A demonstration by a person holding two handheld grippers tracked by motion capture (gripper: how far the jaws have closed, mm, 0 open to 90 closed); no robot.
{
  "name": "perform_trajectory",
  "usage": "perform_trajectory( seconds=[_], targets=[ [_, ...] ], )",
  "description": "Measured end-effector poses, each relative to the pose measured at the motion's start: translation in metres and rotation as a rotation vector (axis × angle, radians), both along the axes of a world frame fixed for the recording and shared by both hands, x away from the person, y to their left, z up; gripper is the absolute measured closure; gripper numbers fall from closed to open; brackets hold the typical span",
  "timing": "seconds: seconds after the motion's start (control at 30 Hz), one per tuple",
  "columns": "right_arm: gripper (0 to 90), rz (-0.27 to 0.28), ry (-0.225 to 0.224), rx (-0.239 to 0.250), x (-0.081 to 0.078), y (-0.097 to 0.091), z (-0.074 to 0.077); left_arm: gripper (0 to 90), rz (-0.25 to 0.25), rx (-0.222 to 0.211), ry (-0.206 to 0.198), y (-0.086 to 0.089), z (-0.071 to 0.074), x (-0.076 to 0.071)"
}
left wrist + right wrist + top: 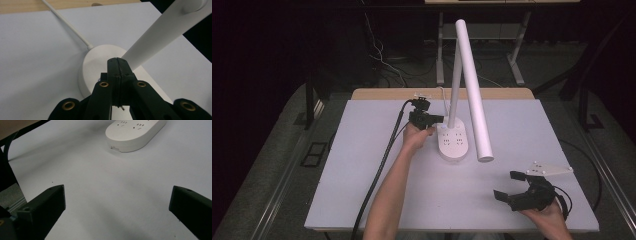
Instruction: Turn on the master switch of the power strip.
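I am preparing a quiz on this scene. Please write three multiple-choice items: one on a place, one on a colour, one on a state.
1. Where is the left gripper?
A. at the lamp base
B. at the table's near right corner
C. above the lamp head

2. What colour is the lamp?
A. black
B. white
C. red

3. How do the right gripper's jaws stand?
A. shut together
C. shut on the cord
B. open, nothing between them

Answers:
1 A: the high view shows it against the base, and its own view has the base just beyond its tips.
2 B: base, stem and head are all white.
3 B: the right gripper view shows the jaws far apart over the bare table.
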State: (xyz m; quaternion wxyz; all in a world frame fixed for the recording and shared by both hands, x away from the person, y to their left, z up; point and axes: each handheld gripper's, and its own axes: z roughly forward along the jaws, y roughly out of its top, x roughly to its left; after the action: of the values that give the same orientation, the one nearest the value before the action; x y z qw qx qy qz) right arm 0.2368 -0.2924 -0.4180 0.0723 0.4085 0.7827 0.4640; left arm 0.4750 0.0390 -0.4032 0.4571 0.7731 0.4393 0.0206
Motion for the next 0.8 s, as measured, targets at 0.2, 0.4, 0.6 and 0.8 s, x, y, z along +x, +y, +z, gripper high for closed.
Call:
perform_trajectory(
  seconds=[0.2,0.4,0.6,0.8],
  targets=[
    [0.0,0.000,0.000,-0.001,0.000,0.000,0.000,86.5,0.012,-0.005,-0.036,0.010,0.017,-0.006],
    [0.0,-0.001,-0.005,-0.003,0.000,0.000,0.000,86.3,0.013,-0.016,-0.068,0.024,0.032,-0.013],
    [0.0,-0.002,-0.005,-0.001,0.000,0.000,0.000,82.2,0.018,-0.019,-0.085,0.036,0.043,-0.020],
    [0.0,0.000,-0.009,0.001,0.000,0.000,0.001,66.4,0.016,-0.010,-0.087,0.047,0.050,-0.027]
  ],
)
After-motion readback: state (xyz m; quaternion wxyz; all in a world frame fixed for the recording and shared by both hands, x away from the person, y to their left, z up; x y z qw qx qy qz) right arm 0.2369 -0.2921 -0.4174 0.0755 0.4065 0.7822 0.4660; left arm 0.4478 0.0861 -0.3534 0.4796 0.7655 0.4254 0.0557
